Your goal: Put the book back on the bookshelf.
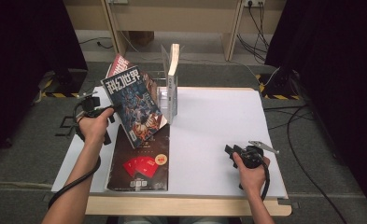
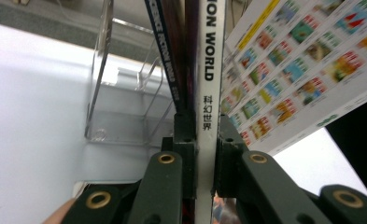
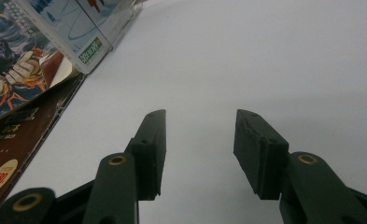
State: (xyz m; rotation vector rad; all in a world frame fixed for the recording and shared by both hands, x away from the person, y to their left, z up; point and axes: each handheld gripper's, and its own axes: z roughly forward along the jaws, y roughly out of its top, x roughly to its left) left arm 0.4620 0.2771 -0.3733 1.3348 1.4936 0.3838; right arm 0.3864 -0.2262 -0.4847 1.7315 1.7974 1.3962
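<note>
Clamping magazine [image 2: 208, 93] inside left gripper [image 2: 202, 135]

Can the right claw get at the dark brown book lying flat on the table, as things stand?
Probably yes. The right claw is open and holds nothing, with bare white tabletop between it and the dark brown book. The tilted magazine in the left claw overhangs only the book's far end.

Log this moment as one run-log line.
left hand-held gripper: shut on magazine, lifted by acrylic stand | right hand-held gripper: open, over table
</note>
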